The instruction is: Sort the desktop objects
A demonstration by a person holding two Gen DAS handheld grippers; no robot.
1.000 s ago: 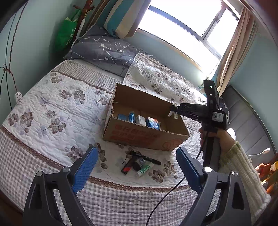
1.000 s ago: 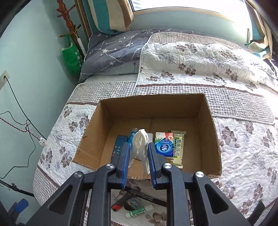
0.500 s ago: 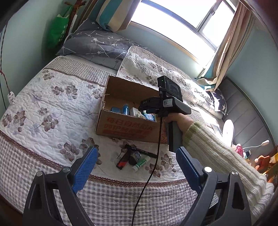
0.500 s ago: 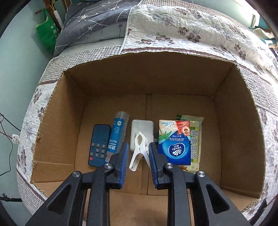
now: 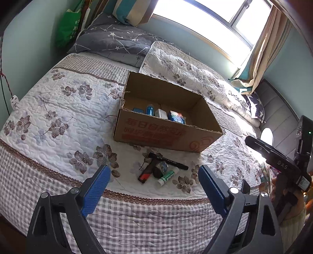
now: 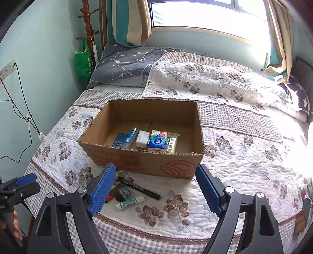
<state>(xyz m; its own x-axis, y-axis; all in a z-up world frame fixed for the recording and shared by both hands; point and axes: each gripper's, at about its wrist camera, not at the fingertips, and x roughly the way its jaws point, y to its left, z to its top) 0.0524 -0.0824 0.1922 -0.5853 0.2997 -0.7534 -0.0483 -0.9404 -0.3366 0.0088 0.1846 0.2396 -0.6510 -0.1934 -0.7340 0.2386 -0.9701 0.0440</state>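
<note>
A cardboard box [image 6: 144,163] [image 5: 166,137] stands on the bed. It holds a blue remote [image 6: 119,140], a blue tube [image 6: 130,137], a white block [image 6: 142,138], a tissue pack [image 6: 156,143] and a green packet [image 6: 172,142]. In front of it lie a black marker [image 6: 139,188] [image 5: 168,161], a lighter [image 5: 145,173], a small dark case [image 6: 125,193] and a green-white glue stick [image 6: 130,202] [image 5: 168,176]. My left gripper [image 5: 154,187] is open and empty above the bed's near edge. My right gripper [image 6: 155,192] is open and empty, just short of the loose items. The white clip is not visible.
The quilted bedspread [image 6: 244,166] covers the bed. A rolled quilt [image 6: 215,80] and grey pillow [image 6: 127,66] lie behind the box. A wall with cables [image 6: 21,109] is at the left. A window [image 6: 205,15] is at the back.
My right gripper was shut on a white clip inside the box; it has opened, let go and pulled back out toward the bed's near edge. My left gripper stayed open.
</note>
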